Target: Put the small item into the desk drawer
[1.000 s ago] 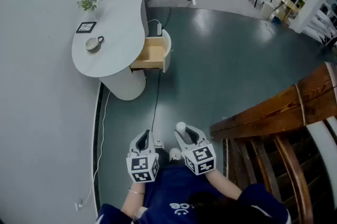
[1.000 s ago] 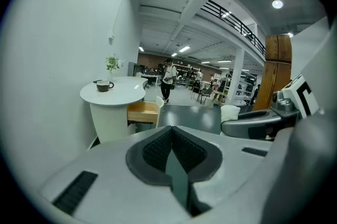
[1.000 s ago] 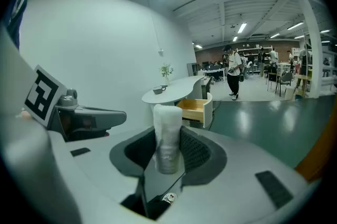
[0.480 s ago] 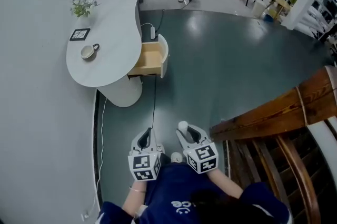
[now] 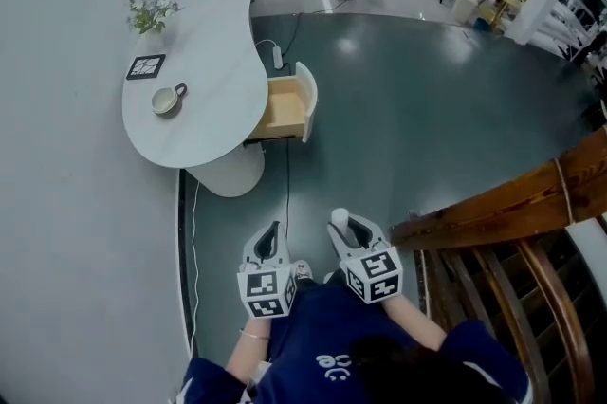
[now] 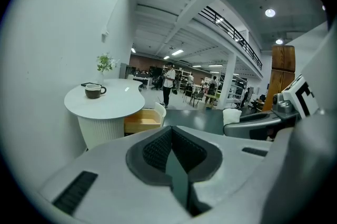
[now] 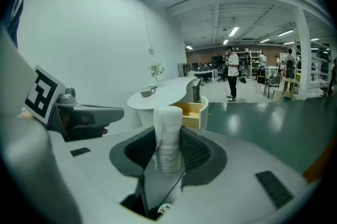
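Though half-open, right gripper (image 7: 168, 140) jaws on roll (image 7: 167, 122)

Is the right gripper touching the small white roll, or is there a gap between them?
Touching. In the right gripper view, both jaws of the right gripper press against the sides of the small white roll; no gap shows.

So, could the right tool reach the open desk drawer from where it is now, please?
Probably not yet. The drawer stands open with open floor before it, but the right tool, holding the white item, is far short; the person must walk closer.
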Demonstrator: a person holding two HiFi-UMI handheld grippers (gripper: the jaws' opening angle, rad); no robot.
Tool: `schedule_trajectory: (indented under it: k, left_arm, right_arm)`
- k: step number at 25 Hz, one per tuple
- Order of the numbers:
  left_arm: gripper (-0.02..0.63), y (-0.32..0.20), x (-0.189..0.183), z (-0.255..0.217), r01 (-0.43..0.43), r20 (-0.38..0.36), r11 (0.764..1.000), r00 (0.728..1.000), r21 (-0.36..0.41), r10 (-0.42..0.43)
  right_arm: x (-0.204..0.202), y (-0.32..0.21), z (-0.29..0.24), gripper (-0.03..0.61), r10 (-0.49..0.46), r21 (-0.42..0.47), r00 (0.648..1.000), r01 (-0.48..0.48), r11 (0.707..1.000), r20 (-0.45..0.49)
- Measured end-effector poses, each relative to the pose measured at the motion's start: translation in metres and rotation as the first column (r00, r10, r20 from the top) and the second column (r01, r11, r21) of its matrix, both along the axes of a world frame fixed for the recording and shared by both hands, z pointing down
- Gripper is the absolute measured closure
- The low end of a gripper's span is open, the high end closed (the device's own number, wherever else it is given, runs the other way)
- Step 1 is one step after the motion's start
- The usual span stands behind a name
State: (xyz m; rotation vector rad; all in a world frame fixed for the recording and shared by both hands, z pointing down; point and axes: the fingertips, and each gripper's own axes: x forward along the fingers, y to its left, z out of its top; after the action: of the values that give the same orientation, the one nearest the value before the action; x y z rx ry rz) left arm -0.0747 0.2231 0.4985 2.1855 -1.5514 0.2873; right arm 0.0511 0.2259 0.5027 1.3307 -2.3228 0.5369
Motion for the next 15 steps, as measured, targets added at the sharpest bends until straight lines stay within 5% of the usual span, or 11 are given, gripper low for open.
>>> schedule_trajectory:
  k: [9, 15]
  left_arm:
    - [0.611, -0.009, -0.005, 0.009, -0.046, -0.004, 0.999, 0.999, -0.012, 0.046]
    - [0.611, -0.019, -0.009, 0.011, -0.002, 0.006, 1.0, 1.0, -0.02, 0.003]
  right_arm:
    - [0.002, -0.009, 0.01, 0.433, 0.056, -0.029, 0.998, -0.056, 0.998, -0.01]
    - [0.002, -0.023, 0.015, 0.433, 0.025, -0.046, 1.0, -0.025, 0.999, -0.001]
